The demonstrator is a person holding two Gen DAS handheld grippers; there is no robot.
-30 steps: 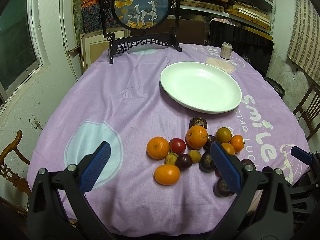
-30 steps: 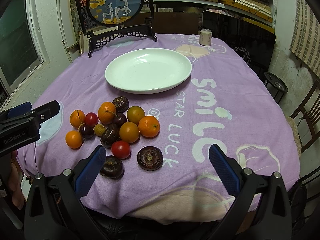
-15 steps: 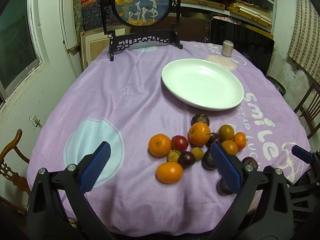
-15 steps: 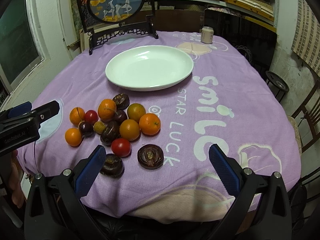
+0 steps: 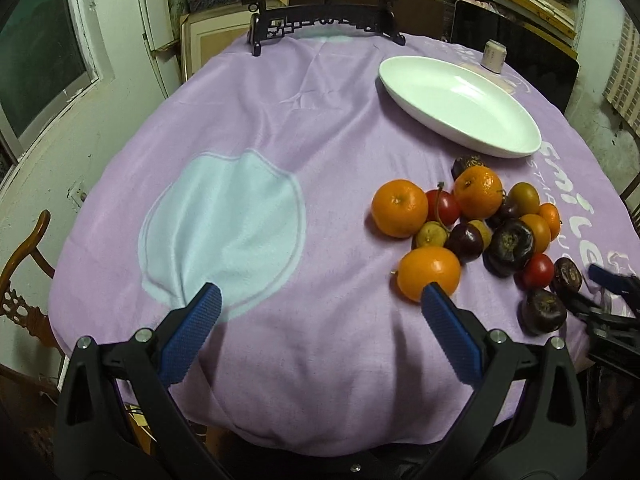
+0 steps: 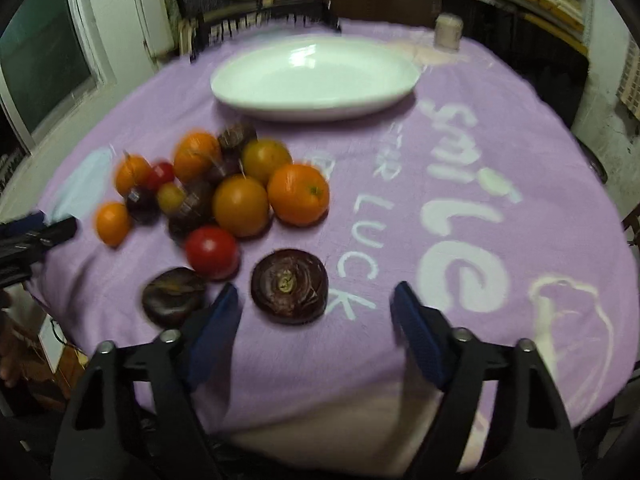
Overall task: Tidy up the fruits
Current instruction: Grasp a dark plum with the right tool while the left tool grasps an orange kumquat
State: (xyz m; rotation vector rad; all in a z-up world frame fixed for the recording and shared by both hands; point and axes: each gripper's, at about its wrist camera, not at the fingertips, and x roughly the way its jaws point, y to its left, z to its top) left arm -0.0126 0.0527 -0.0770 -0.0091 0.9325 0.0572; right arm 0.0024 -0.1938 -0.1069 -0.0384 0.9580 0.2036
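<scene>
A pile of fruit lies on the purple tablecloth: oranges [image 5: 399,208], red tomatoes [image 6: 211,251], small yellow fruits and dark purple fruits [image 6: 289,286]. A white oval plate [image 5: 460,105] sits empty behind the pile; it also shows in the right wrist view [image 6: 316,76]. My left gripper [image 5: 318,308] is open and empty, low over the cloth, its right finger just in front of an orange [image 5: 429,273]. My right gripper [image 6: 316,300] is open and empty, with a dark purple fruit just beyond its fingertips. The right wrist view is blurred.
A carved black stand with a round picture [image 5: 326,20] stands at the table's far edge. A small pale cup [image 5: 494,55] sits behind the plate. A wooden chair [image 5: 24,256] stands at the left of the table. Shelves and walls ring the table.
Both grippers have moved forward and down toward the fruit. The left view has swung left, so the pile now sits at its right. The right gripper is closer to the dark purple fruit.
</scene>
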